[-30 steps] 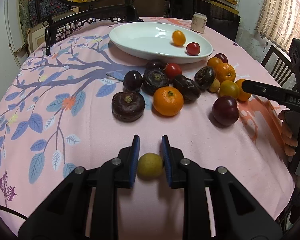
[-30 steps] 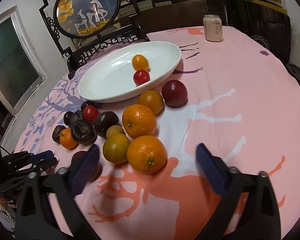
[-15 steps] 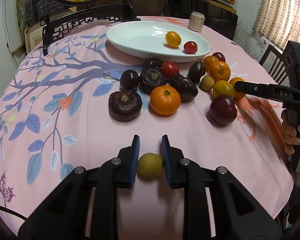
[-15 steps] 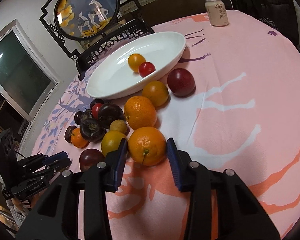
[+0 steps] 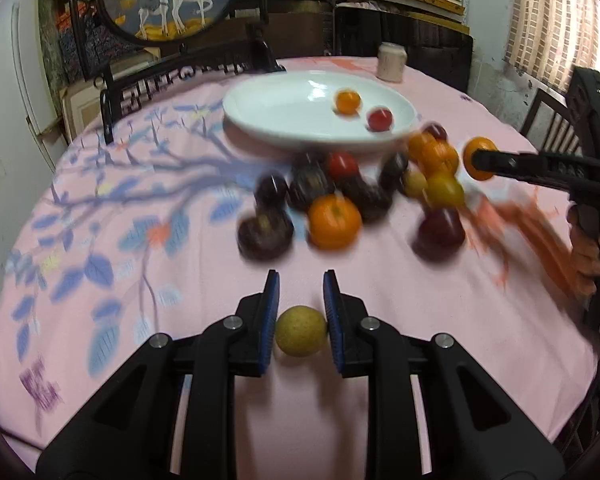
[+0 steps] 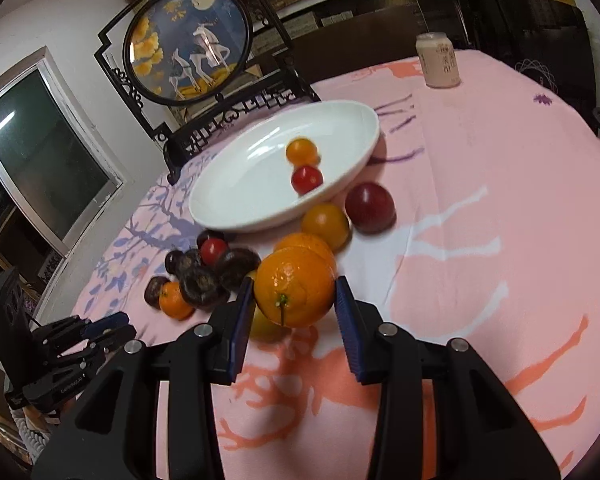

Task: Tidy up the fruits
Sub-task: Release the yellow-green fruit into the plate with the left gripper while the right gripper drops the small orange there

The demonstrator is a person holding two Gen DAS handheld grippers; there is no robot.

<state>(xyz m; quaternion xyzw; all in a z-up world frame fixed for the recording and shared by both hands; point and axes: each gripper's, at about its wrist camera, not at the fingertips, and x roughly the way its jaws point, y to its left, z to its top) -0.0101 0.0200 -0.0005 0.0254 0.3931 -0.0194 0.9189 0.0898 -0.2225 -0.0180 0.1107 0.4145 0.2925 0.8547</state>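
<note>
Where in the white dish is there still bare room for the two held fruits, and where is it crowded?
The dish is bare across its left half and near rim; only a small orange fruit and a red one sit toward its right end. Crowded: the pile on the cloth against the near rim. The cloth between dish and can is bare.

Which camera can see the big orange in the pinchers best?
The right wrist view: the orange sits close and sharp between the right gripper pads, stem showing. In the left wrist view it is small, far off, partly hidden by a finger.
</note>
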